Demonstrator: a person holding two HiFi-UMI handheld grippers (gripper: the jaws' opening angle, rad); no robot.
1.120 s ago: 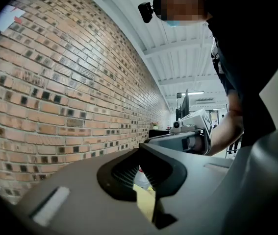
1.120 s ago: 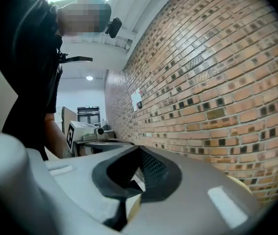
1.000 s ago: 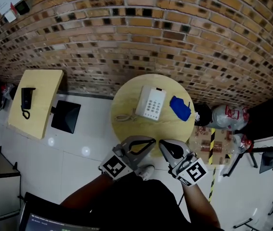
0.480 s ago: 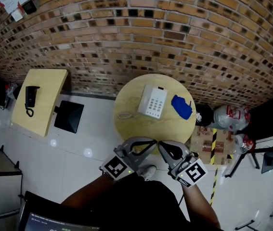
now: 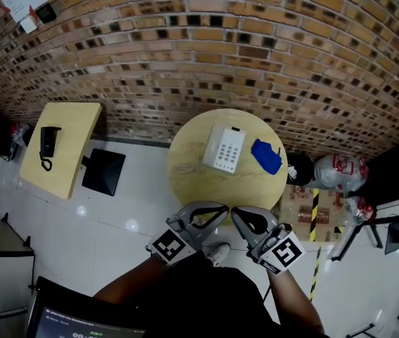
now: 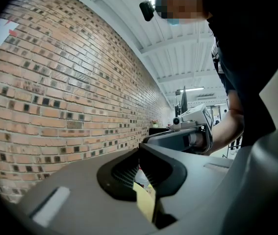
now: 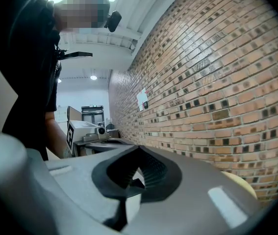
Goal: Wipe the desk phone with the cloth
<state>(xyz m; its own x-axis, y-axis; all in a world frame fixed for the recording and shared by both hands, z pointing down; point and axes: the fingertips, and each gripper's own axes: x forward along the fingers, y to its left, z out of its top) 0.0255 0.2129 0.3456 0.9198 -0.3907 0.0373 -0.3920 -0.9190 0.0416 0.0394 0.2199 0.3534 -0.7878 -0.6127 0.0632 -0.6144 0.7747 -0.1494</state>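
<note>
A white desk phone (image 5: pixel 224 148) lies on the round wooden table (image 5: pixel 199 182), its coiled cord trailing to the left. Just right of the phone lies a crumpled blue cloth (image 5: pixel 267 156). My left gripper (image 5: pixel 224 207) and right gripper (image 5: pixel 235 212) hover side by side over the table's near edge, well short of the phone and cloth. Both are shut with nothing in them. In the left gripper view the left gripper (image 6: pixel 139 149) has its tips together, and the right gripper (image 7: pixel 139 149) looks the same in its own view. Neither gripper view shows the phone or the cloth.
A brick wall (image 5: pixel 206 55) runs behind the table. At the left stands a rectangular wooden table (image 5: pixel 72 129) with a black phone (image 5: pixel 47 145), and beside it a black square object (image 5: pixel 103 172). Bags (image 5: pixel 334 172), a cardboard box (image 5: pixel 295 201) and striped tape (image 5: pixel 310 210) lie at the right.
The head view has shifted a little, so the tables sit slightly further right. Both grippers stay shut, side by side at the table's near edge.
</note>
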